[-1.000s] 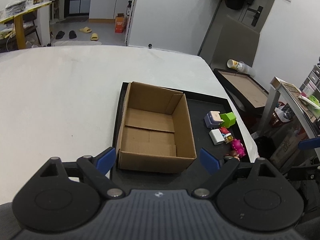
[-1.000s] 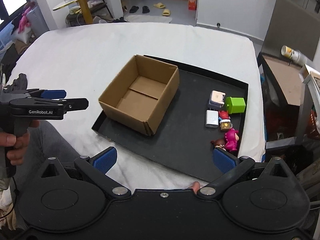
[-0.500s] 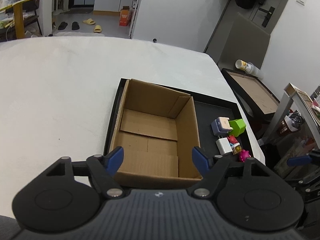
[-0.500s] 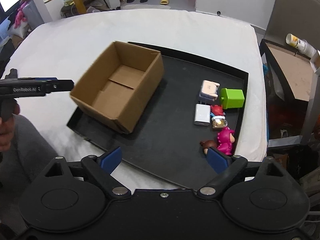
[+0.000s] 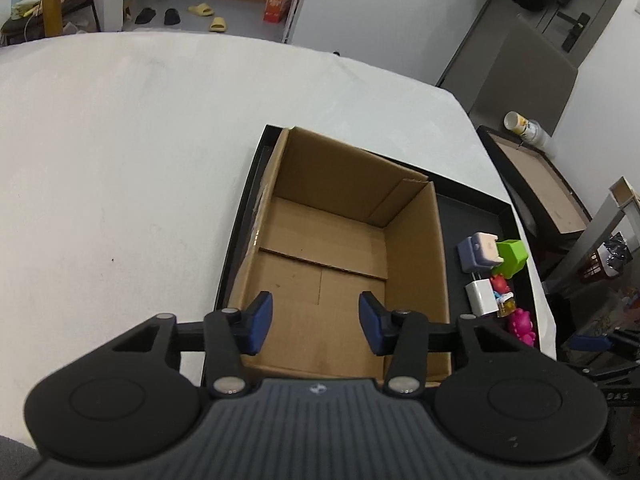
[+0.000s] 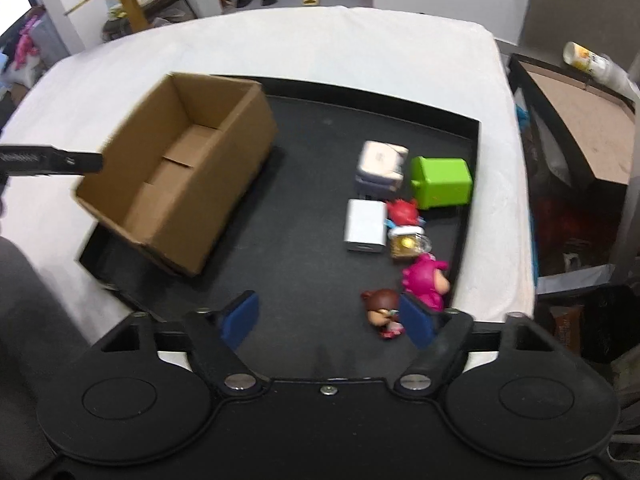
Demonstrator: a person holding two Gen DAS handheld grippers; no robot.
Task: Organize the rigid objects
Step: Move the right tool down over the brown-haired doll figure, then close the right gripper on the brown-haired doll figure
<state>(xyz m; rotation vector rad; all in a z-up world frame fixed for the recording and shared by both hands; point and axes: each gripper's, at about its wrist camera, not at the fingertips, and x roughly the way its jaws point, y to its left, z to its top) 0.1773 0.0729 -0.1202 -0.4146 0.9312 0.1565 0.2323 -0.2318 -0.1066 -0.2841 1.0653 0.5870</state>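
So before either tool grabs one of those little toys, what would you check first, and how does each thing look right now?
1. Cardboard box empty and open on top: ok, only its bare floor shows.
2. Box sits on the black tray: ok.
3. Toys are within the tray: ok. The green cube, white charger, pink figure and brown-haired doll are clustered at its right side.
4. Right tool is free: ok, jaws have just been closing, with nothing between them.
5. Left tool is free: ok, jaws have just been closing, over the box, gripping nothing.
6. Doll is lined up between the right tool's pads: not ok, it lies beside the right pad.
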